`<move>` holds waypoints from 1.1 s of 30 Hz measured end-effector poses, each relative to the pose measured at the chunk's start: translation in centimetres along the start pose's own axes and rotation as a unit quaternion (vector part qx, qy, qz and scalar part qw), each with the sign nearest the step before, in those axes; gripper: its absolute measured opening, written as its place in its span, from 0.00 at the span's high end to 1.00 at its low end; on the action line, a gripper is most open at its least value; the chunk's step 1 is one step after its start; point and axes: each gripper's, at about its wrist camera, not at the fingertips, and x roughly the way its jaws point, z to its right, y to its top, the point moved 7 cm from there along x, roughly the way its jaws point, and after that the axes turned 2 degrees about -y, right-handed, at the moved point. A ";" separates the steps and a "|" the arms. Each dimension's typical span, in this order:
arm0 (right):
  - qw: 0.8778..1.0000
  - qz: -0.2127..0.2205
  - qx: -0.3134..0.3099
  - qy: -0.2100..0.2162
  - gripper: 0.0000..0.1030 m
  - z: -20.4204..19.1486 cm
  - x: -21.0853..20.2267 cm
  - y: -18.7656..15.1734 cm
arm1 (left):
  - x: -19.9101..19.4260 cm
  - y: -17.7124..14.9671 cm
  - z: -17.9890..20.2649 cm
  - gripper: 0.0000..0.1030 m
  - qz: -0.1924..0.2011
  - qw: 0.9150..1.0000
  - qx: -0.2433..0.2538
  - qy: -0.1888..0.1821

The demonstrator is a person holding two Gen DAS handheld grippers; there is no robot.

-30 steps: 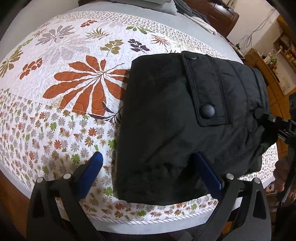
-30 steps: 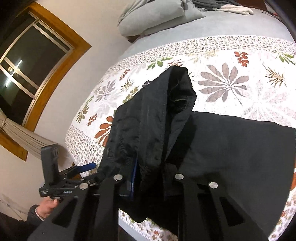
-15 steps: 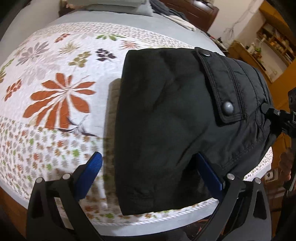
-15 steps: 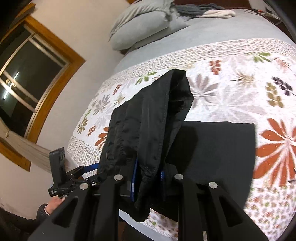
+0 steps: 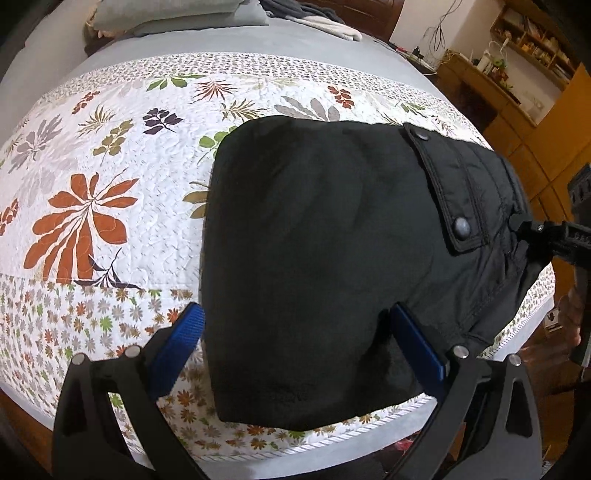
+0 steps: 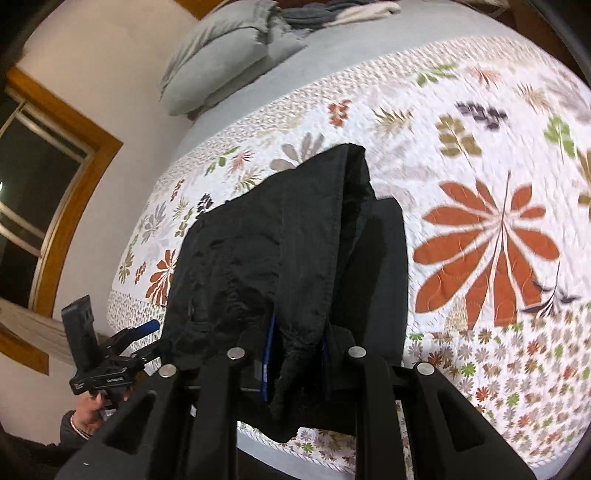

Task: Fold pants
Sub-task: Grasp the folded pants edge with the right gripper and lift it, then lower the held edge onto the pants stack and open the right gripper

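The black pants (image 5: 332, 240) lie folded in a thick bundle on the floral quilt (image 5: 110, 166), near the bed's front edge. A snap-button pocket flap (image 5: 443, 192) faces up. My left gripper (image 5: 295, 339) is open, its blue pads astride the bundle's near edge, one pad on the quilt, one on the cloth. My right gripper (image 6: 293, 354) is shut on a raised fold of the pants (image 6: 280, 258) and holds it up off the lower layer. The right gripper also shows in the left wrist view (image 5: 546, 236) at the waistband end.
Grey pillows (image 6: 221, 62) and heaped clothes (image 5: 314, 22) lie at the head of the bed. A wood-framed window (image 6: 44, 177) is on the wall. Wooden shelving (image 5: 517, 74) stands to the right. The bed edge (image 5: 295, 450) is just below the bundle.
The right gripper has carried the held fold sideways across the bed, so the bundle is narrower. The left gripper stays open at the near edge; its view has shifted up the bed.
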 end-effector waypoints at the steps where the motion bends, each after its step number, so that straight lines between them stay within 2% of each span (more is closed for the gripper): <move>1: 1.000 -0.002 0.005 -0.001 0.80 0.5 0.5 -0.1 | 0.0 0.1 -0.2 0.03 0.001 1.000 0.000 0.004; 5: 1.000 -0.011 0.024 0.002 0.77 2.0 2.3 -0.4 | 0.3 0.3 -1.1 0.03 0.002 1.000 -0.005 0.018; 11: 0.999 -0.020 0.044 0.013 0.66 3.3 3.6 -0.9 | 0.5 0.2 -1.2 0.03 0.000 1.000 -0.007 0.026; 14: 0.999 -0.013 0.048 0.012 0.53 3.6 2.7 -1.1 | 0.1 0.2 -1.3 0.03 0.003 1.000 -0.004 0.030; 17: 0.999 -0.004 0.043 0.000 0.48 3.7 1.2 -1.5 | -0.7 0.3 -1.5 0.03 0.012 0.999 -0.004 0.033; 19: 0.999 0.000 0.047 0.002 0.37 3.9 0.2 -2.1 | -1.4 0.3 -1.7 0.03 0.019 0.999 -0.007 0.036; 26: 0.999 -0.005 0.046 0.005 0.37 3.7 -0.6 -3.8 | -2.2 -0.9 -1.4 0.03 0.016 0.999 -0.010 0.029; 28: 0.999 -0.008 0.049 0.018 0.53 3.4 0.0 -3.9 | -1.8 -1.3 -1.2 0.03 0.009 1.000 -0.011 0.028; 30: 0.998 -0.006 0.053 0.022 0.56 3.2 0.4 -3.9 | -1.2 -1.8 -1.2 0.03 -0.004 1.000 -0.013 0.027; 33: 0.998 -0.002 0.052 0.019 0.66 3.1 0.6 -3.5 | -0.3 -2.2 -0.9 0.03 -0.015 1.000 -0.019 0.020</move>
